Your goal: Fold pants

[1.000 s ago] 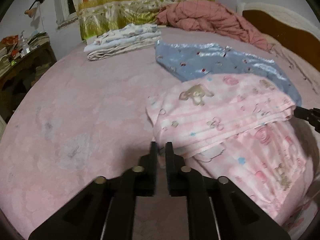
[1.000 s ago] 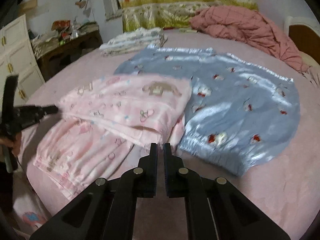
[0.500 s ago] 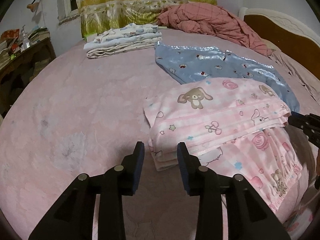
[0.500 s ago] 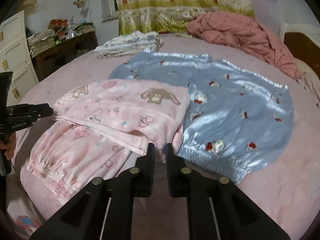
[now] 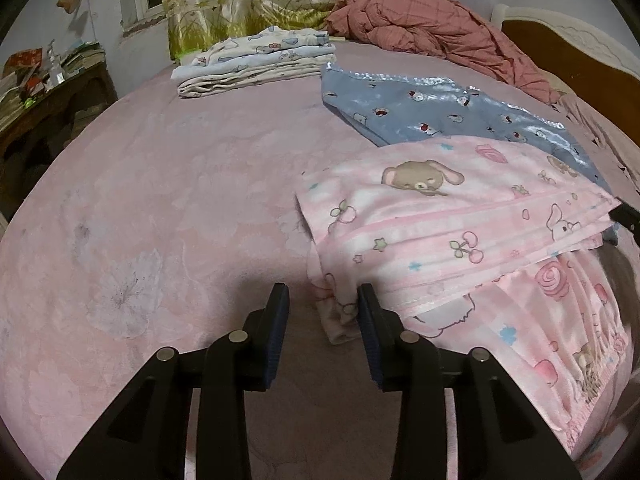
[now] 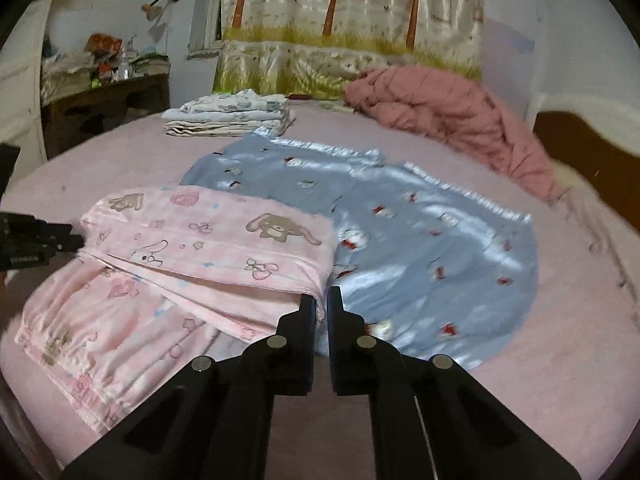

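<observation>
Since a second ago the left claw (image 5: pixel 323 309) has spread around the pink pants (image 5: pixel 460 232) corner; right claw (image 6: pixel 321 304) stays clamped on its corner: pinch every layer before lifting.

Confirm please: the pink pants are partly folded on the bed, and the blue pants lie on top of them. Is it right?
Not quite. The right wrist view shows the pink pants overlapping the blue pants, so the pink ones lie on top. They are partly folded on the bed.

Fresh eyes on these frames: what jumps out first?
The pink cartoon-print pants, part-folded at the near edge of the bed, grab the eye first. Under them the shiny blue pants lie spread flat. Behind, a crumpled dusty-red quilt is heaped near the headboard.
</observation>
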The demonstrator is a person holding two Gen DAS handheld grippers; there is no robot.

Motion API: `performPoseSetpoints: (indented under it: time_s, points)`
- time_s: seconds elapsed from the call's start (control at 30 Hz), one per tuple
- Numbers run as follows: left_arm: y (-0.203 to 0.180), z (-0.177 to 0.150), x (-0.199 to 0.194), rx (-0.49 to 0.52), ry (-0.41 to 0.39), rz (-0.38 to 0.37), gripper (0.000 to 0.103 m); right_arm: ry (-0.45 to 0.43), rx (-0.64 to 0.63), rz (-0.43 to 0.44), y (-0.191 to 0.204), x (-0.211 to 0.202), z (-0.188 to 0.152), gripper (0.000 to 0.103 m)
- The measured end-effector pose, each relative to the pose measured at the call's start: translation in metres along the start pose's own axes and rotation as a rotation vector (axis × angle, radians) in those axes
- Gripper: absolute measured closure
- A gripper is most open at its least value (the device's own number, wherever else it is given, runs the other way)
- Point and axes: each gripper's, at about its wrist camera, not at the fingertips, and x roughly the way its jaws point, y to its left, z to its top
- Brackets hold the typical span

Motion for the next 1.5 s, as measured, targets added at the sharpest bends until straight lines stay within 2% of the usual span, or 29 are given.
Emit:
performPoseSetpoints:
  time_s: [0.07, 0.17, 0.3, 0.43, 0.53, 0.6, 0.63, 0.67, 0.73, 0.83, 0.9, 0.93, 1.03, 1.1, 1.17, 1.23, 1.3, 1.4, 1.5]
  points:
    - [0.002, 0.0, 0.0, -0.002, 0.003, -0.001, 0.068, 0.035, 0.003, 0.002, -0.003, 0.003, -0.002, 0.098]
    - [0.003, -0.001, -0.002, -0.002, 0.004, -0.004, 0.068, 0.165, -0.021, 0.073, -0.003, 0.019, -0.011, 0.098]
    - [0.005, 0.001, -0.012, 0.001, 0.002, -0.04, 0.069, 0.184, 0.02, 0.131, -0.01, 0.014, -0.015, 0.098]
    - [0.011, 0.01, -0.043, -0.019, -0.09, -0.079, 0.069, 0.133, 0.144, 0.206, -0.032, -0.007, -0.011, 0.097]
    - [0.012, 0.023, -0.056, -0.041, -0.181, -0.081, 0.069, 0.051, 0.201, 0.22, -0.037, -0.017, 0.001, 0.097]
    - [0.01, 0.035, -0.052, -0.052, -0.198, -0.111, 0.074, 0.006, 0.195, 0.201, -0.032, -0.017, 0.018, 0.097]
    - [0.009, 0.041, -0.045, -0.051, -0.199, -0.135, 0.08, -0.027, 0.195, 0.195, -0.028, -0.016, 0.027, 0.097]
    - [0.005, 0.047, -0.035, -0.048, -0.183, -0.144, 0.082, -0.054, 0.202, 0.191, -0.025, -0.012, 0.036, 0.097]
    - [0.0, 0.055, -0.012, -0.049, -0.119, -0.131, 0.083, -0.051, 0.211, 0.209, -0.017, 0.003, 0.05, 0.097]
    - [0.001, 0.058, 0.023, -0.08, -0.004, -0.077, 0.084, 0.058, 0.233, 0.283, -0.005, 0.044, 0.064, 0.097]
    - [0.009, 0.05, 0.039, -0.114, 0.043, -0.061, 0.084, 0.143, 0.241, 0.258, -0.001, 0.069, 0.06, 0.097]
    - [0.015, 0.044, 0.046, -0.125, 0.059, -0.042, 0.084, 0.163, 0.246, 0.246, -0.002, 0.077, 0.055, 0.097]
    - [0.025, 0.037, 0.045, -0.15, 0.039, -0.075, 0.084, 0.208, 0.289, 0.267, -0.014, 0.094, 0.03, 0.098]
    - [0.024, 0.037, 0.041, -0.139, 0.026, -0.03, 0.084, 0.204, 0.348, 0.311, -0.027, 0.094, 0.023, 0.098]
    - [0.023, 0.034, 0.037, -0.128, 0.007, 0.002, 0.085, 0.199, 0.353, 0.293, -0.033, 0.092, 0.023, 0.097]
    - [0.026, 0.033, 0.03, -0.134, -0.013, -0.014, 0.085, 0.181, 0.32, 0.205, -0.037, 0.083, 0.025, 0.097]
    - [0.025, 0.037, 0.02, -0.134, -0.058, -0.049, 0.083, 0.148, 0.311, 0.172, -0.042, 0.074, 0.027, 0.097]
    - [0.016, 0.052, 0.013, -0.115, -0.104, -0.094, 0.077, 0.078, 0.353, 0.219, -0.05, 0.064, 0.036, 0.097]
    - [-0.006, 0.067, 0.027, -0.082, -0.077, -0.136, 0.077, 0.033, 0.351, 0.244, -0.042, 0.066, 0.05, 0.096]
